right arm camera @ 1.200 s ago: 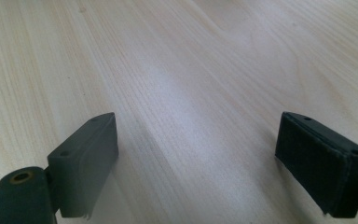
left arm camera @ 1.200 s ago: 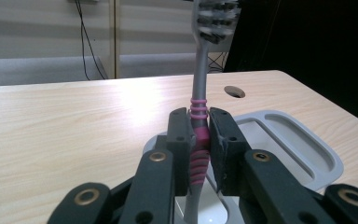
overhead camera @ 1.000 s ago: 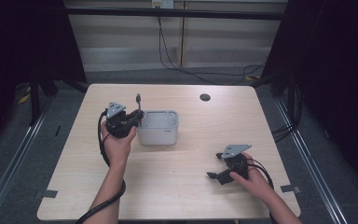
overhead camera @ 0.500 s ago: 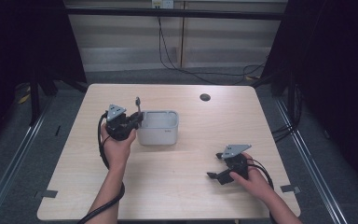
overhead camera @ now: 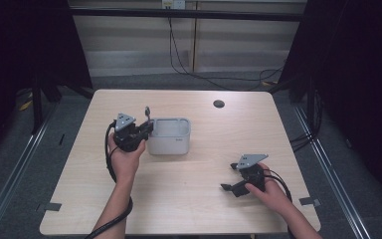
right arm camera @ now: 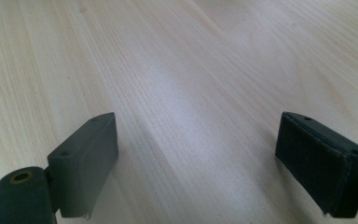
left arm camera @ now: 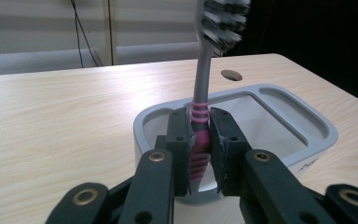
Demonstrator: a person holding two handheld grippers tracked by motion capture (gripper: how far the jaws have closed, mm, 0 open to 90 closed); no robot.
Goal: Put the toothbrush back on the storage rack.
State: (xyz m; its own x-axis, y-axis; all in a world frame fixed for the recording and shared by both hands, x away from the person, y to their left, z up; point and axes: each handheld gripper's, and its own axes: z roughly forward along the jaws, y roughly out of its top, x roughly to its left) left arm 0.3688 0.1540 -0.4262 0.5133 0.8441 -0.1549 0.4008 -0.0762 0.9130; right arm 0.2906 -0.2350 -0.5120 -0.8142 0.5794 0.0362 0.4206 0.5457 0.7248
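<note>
The left tongs [left arm camera: 200, 140] are gripping a grey-and-pink toothbrush [left arm camera: 201, 107] upright over the grey plastic organiser [left arm camera: 279, 116]; its small printed label is illegible. The right tongs [right arm camera: 196, 163] are resting open above the wooden desk [right arm camera: 168, 70].

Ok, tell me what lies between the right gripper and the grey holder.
Bare tabletop lies between the right gripper and the grey holder, as the high view shows.

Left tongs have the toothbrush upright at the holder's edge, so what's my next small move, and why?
Probably ease the left tongs forward and down, so the toothbrush sinks into the grey holder. They are clamped on its pink grip, bristles up, with its lower end at the holder's near rim, not yet over a compartment. The right tongs rest open on the table, apart.
</note>
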